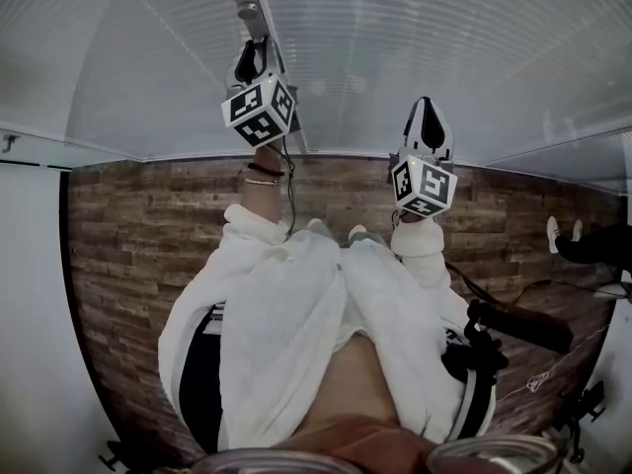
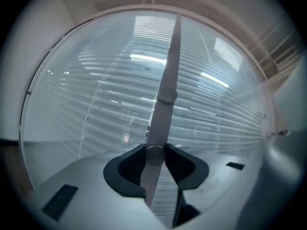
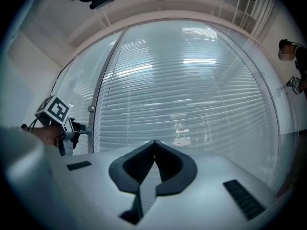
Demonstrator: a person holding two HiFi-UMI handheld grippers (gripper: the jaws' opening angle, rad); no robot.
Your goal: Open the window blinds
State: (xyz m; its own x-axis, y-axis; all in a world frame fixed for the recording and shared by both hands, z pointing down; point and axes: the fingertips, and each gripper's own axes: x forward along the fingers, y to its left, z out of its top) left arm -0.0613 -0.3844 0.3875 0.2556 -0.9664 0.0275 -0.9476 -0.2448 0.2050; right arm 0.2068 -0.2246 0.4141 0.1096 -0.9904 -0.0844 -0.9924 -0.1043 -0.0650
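Landmark: the wand (image 2: 169, 56), the long grey rod hanging in front of the blinds (image 2: 96, 104).

Left gripper (image 2: 154, 152): we read it as clamped on the wand. The rod runs straight up through the gap. Both black pads touch it, one on each side, just below a thicker joint in the rod. In the head view the gripper sits directly on the wand, jaws pointed at the window and marker cube toward us.

Left hand (image 1: 265, 161): it is held out in front of the body, level with the wand. A thin bracelet (image 1: 263, 178) sits at the wrist, with a white sleeve (image 1: 247, 227) pushed back below it.

Right gripper (image 3: 154, 143): jaws narrow, tips meeting at a point with nothing between them. It sits to the right of the wand, well apart from it, and faces the slats. We cannot tell whether it touches them. From its own view the wand stands off to the left, with the left gripper fastened to it low down.

Right arm: it reaches forward beside the left, also in a white sleeve (image 1: 423, 240). In the head view this gripper sits lower than the grip point on the wand.

Blinds: horizontal slats run behind the wand and spread across the window on both sides of it. Light shows through in bands.

Below the wand, a wood-plank floor (image 1: 118, 245).
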